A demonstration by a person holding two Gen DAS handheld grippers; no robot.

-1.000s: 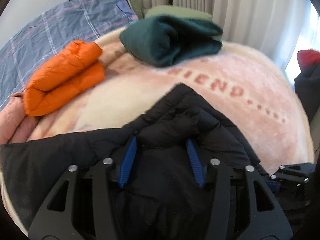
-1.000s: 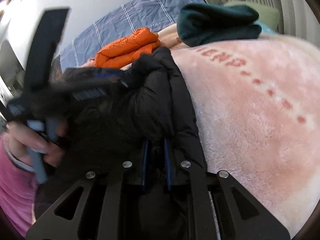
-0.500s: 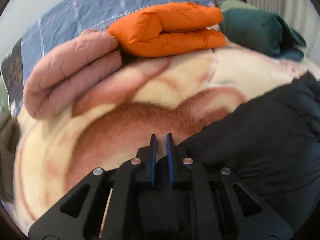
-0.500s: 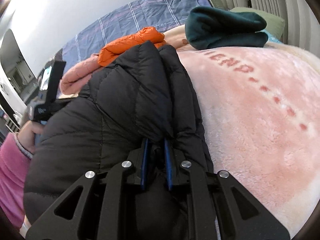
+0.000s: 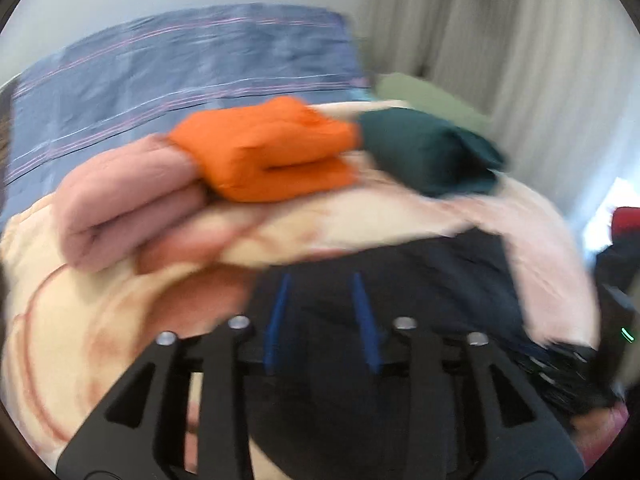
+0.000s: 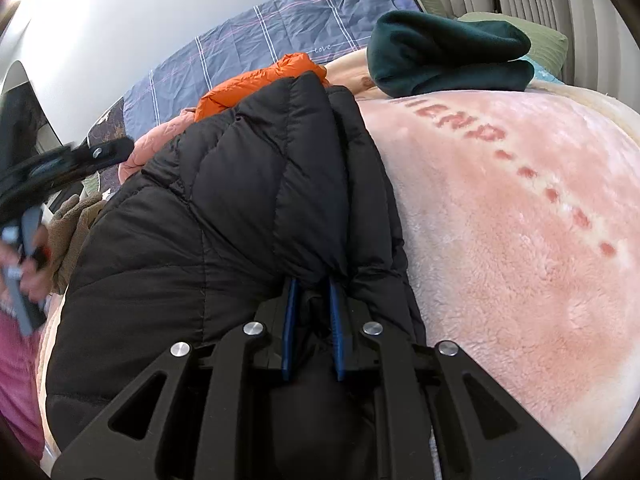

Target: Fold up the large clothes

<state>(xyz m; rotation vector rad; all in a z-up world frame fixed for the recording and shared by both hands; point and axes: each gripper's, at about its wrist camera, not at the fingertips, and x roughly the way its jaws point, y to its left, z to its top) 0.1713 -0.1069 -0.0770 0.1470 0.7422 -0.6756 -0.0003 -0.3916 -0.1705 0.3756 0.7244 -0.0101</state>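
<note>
A black puffer jacket (image 6: 248,216) lies folded over on the pink fleece blanket (image 6: 520,208) on the bed. My right gripper (image 6: 312,280) is shut on a fold of the jacket at its near edge. My left gripper (image 5: 320,276) is open above the jacket's dark fabric (image 5: 420,280), with nothing between its blue fingers (image 5: 362,300); the left wrist view is blurred by motion. The left gripper (image 6: 76,160) also shows at the left of the right wrist view, held in a hand.
Folded clothes lie at the far side of the bed: a pink quilted one (image 5: 120,200), an orange puffer (image 5: 272,152) and a dark green one (image 5: 432,156). A blue plaid sheet (image 5: 160,76) and curtains (image 5: 520,60) stand behind.
My left gripper was shut half a second ago and is now open; it has swung back over the jacket. My right gripper stays shut on the jacket, which now lies flatter.
</note>
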